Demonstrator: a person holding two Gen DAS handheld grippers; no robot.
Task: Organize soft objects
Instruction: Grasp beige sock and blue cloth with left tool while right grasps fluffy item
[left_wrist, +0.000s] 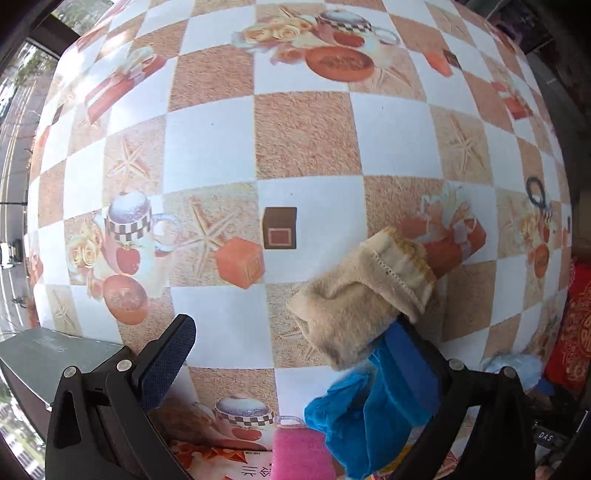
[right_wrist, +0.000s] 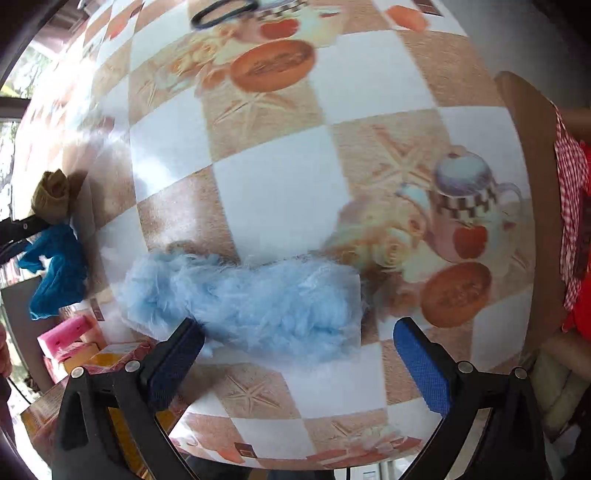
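Left wrist view: left gripper (left_wrist: 295, 345) fingers spread wide over the checkered tablecloth (left_wrist: 303, 140). The beige folded cloth (left_wrist: 364, 291) rests against the right finger's blue pad (left_wrist: 410, 354) and lies on the tablecloth; the left pad (left_wrist: 168, 363) touches nothing. A crumpled blue plastic bag (left_wrist: 354, 413) sits just below the beige cloth, against the same right finger. A pink sponge (left_wrist: 299, 454) shows at the bottom edge, beside the bag. A black hair tie (left_wrist: 536, 190) lies far right on the tablecloth.

Right wrist view: right gripper (right_wrist: 297, 362) fingers also spread wide, holding nothing. A light blue fluffy cloth (right_wrist: 251, 295) lies on the tablecloth (right_wrist: 280, 192) just ahead of the fingers; the left pad (right_wrist: 177, 365) sits at its near edge, contact unclear, while the right pad (right_wrist: 421, 369) is clear of it. At far left, the beige cloth (right_wrist: 51, 195) and blue bag (right_wrist: 55, 269) appear beside the other gripper.
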